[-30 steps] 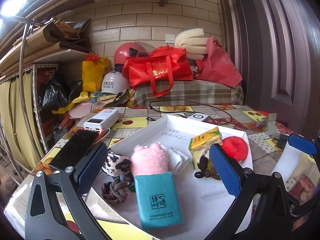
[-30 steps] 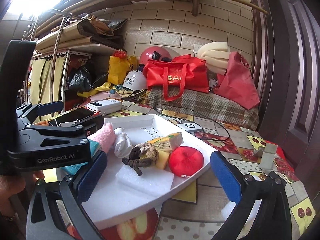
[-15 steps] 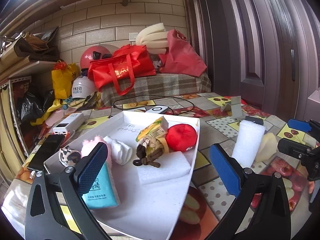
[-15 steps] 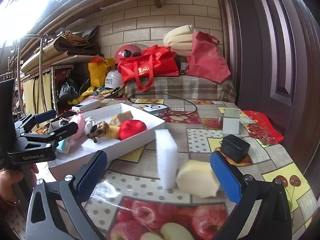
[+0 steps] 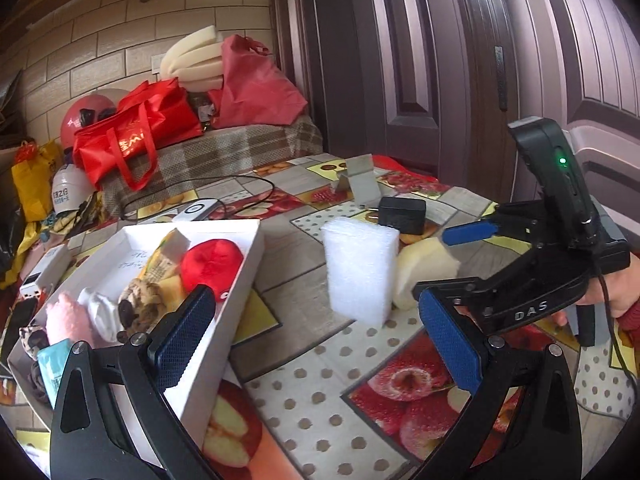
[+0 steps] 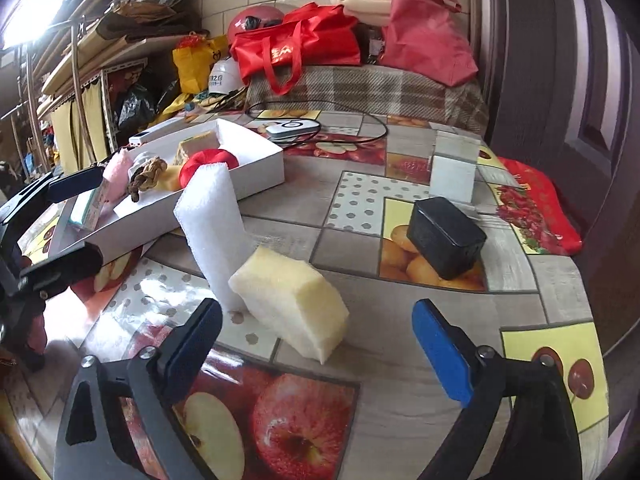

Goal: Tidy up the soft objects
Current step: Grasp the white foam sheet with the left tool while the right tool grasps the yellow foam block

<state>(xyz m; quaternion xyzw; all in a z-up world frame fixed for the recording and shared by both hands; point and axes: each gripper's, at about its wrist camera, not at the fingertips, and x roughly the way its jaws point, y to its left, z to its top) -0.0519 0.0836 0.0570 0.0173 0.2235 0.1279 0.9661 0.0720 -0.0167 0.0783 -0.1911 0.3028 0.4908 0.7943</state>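
Note:
A white foam block (image 5: 358, 272) stands upright on the table, with a pale yellow sponge (image 5: 426, 270) touching its right side. In the right wrist view the foam block (image 6: 214, 232) and the sponge (image 6: 294, 304) lie just ahead of my right gripper (image 6: 316, 354), which is open and empty. My left gripper (image 5: 316, 344) is open and empty, in front of the foam block. A white tray (image 5: 236, 280) at the left holds a red plush ball (image 5: 212, 262), a pink fluffy item (image 5: 66, 322), a braided brown item and a teal pouch.
A black charger block (image 6: 446, 236) and a small white stand (image 6: 454, 168) sit on the fruit-print tablecloth beyond the sponge. A red cloth (image 6: 536, 208) lies at the right table edge by the door. Red bags, helmets and a cable lie at the back.
Both grippers have swung right, away from the tray, and come closer to the foam block and sponge. Both stay open and empty.

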